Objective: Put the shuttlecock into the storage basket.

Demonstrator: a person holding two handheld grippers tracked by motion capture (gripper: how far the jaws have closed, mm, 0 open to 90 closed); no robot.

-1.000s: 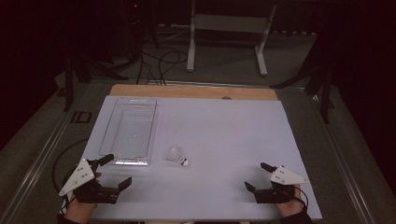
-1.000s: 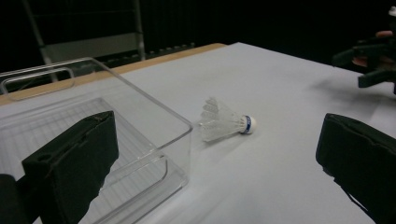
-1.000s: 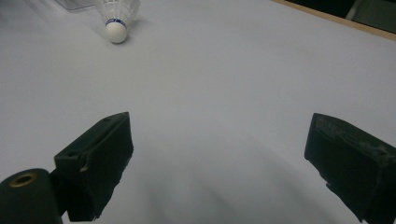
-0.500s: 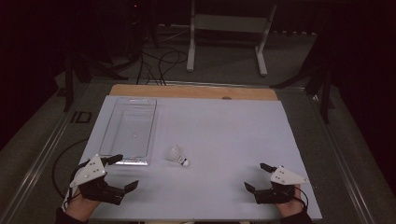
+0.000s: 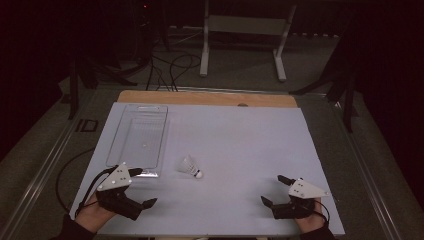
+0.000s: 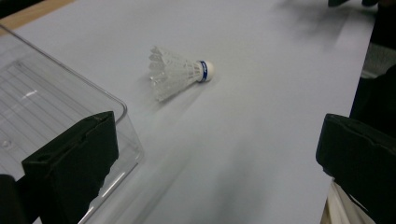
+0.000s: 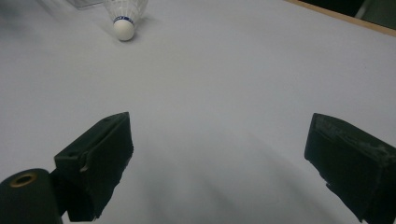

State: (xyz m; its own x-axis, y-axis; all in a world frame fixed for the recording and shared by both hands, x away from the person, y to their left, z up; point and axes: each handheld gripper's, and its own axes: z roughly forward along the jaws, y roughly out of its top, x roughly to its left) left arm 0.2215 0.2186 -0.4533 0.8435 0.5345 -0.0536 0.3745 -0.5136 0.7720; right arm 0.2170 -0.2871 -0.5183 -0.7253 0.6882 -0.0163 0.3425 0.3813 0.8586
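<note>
A white feathered shuttlecock [image 5: 191, 167] with a blue band and a white cork tip lies on its side on the white sheet, just right of a clear plastic bin [image 5: 164, 135]. My left gripper [image 5: 143, 187] stands open at the bin's near right corner, jaws wide apart and aimed toward the shuttlecock. In the left gripper view the shuttlecock [image 6: 180, 72] lies ahead between the open left gripper [image 6: 217, 154] jaws, the bin [image 6: 84, 81] at the left. My right gripper [image 5: 271, 189] rests open at the near right. In the right gripper view the shuttlecock [image 7: 123, 14] lies far ahead of the right gripper [image 7: 224, 154].
The white sheet [image 5: 240, 135] covers the table, with a wooden strip [image 5: 210, 97] along its far edge. A metal stand [image 5: 240, 30] and cables [image 5: 170, 65] are on the dark floor behind. The bin holds nothing.
My left gripper has shifted right and a little forward, turning toward the shuttlecock. The right gripper and the shuttlecock have stayed put.
</note>
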